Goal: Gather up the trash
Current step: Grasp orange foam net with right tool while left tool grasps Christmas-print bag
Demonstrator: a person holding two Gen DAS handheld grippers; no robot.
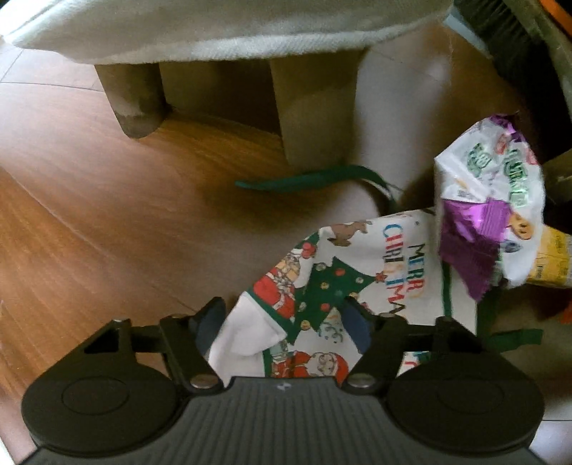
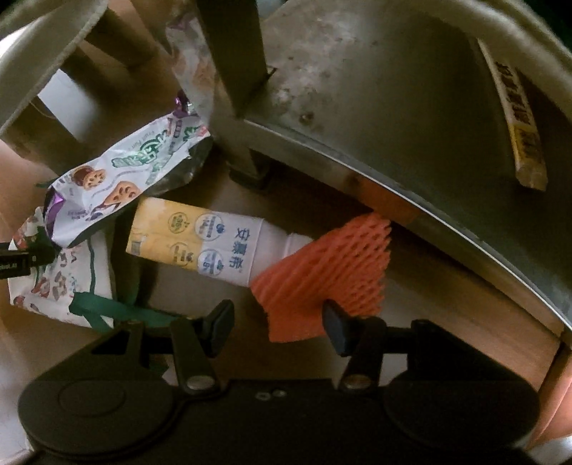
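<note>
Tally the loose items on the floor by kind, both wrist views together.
Christmas-print bag: 1
Purple-and-white snack wrapper: 1
Yellow-and-white drink carton: 1
Orange foam fruit net: 1
Yellow stick packet, lying in the metal dustpan: 1
Total: 5

Reddish wooden floor (image 1: 71, 221), pale upholstered seat (image 1: 214, 32), brown legs (image 1: 136, 103)

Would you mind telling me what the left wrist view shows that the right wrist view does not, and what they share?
Only the left wrist view shows the wooden floor, the pale cushion edge and the left tool astride the Christmas bag.

Only the right wrist view shows the orange foam net between the right tool fingers, and a metal dustpan.

Both show the crumpled snack wrapper, the yellow-and-white carton and the bag.
</note>
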